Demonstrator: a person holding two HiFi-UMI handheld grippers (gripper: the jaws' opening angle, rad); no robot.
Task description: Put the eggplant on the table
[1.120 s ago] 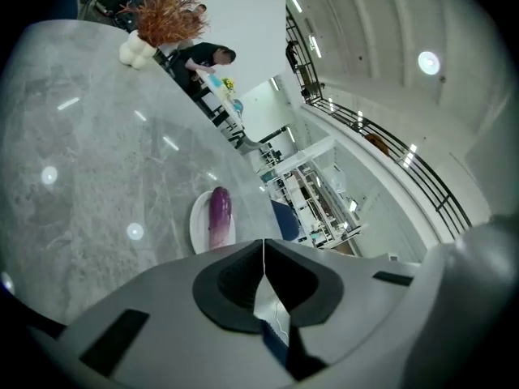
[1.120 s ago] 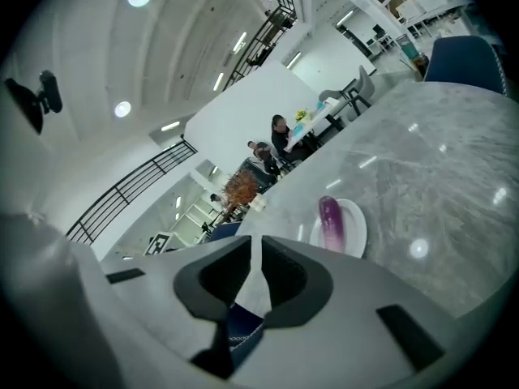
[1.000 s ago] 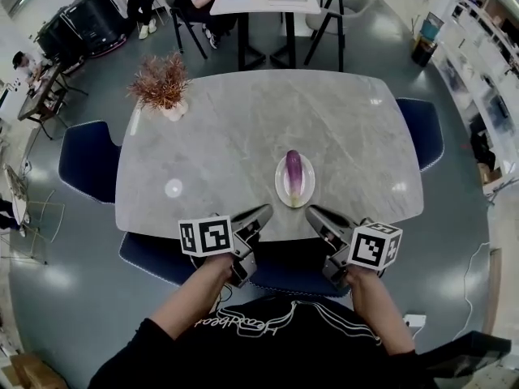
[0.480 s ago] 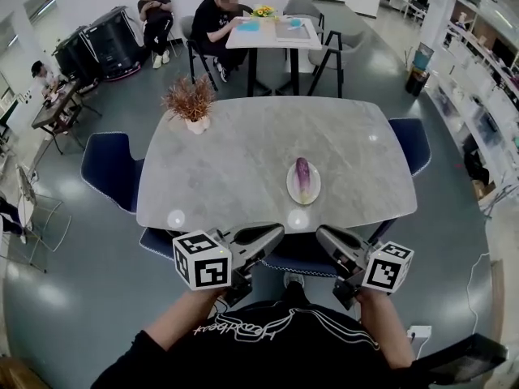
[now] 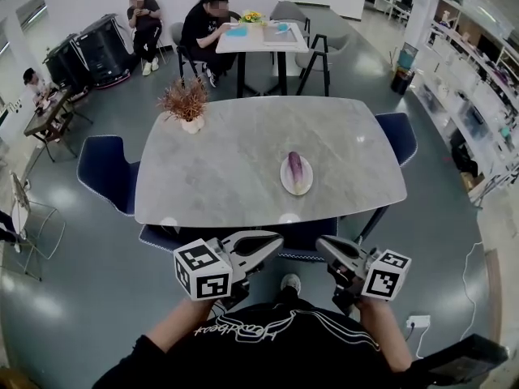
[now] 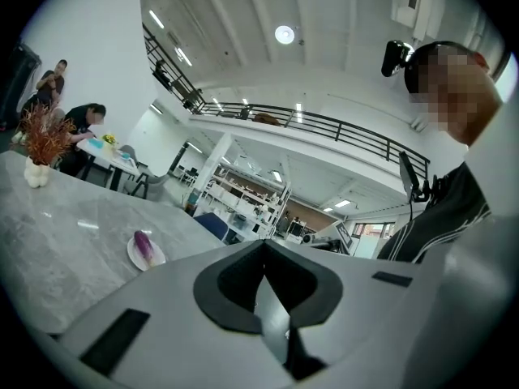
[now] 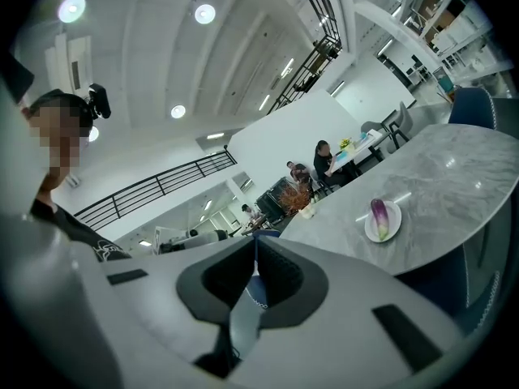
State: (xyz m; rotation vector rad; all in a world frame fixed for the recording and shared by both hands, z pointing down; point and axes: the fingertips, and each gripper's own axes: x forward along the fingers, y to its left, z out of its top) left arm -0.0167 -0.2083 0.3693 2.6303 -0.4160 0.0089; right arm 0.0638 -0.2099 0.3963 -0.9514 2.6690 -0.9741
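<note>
A purple eggplant [image 5: 296, 167] lies on a small white plate [image 5: 285, 180] on the grey table [image 5: 227, 160], right of its middle and toward the near edge. The eggplant [image 6: 143, 247] and plate also appear small in the left gripper view, and the eggplant [image 7: 379, 215] in the right gripper view. My left gripper [image 5: 273, 241] and right gripper [image 5: 326, 245] are held side by side close to my body, well short of the table's near edge. Both are shut with nothing between their jaws.
A dried plant in a white pot [image 5: 186, 104] stands at the table's far left corner. Dark blue chairs [image 5: 104, 173] sit at the left, right [image 5: 398, 133] and near sides. People sit at a farther table [image 5: 258, 35] and along the left wall.
The view has drawn back from the table: the table and plate now look farther off and both grippers sit lower and nearer my body. The eggplant has not moved.
</note>
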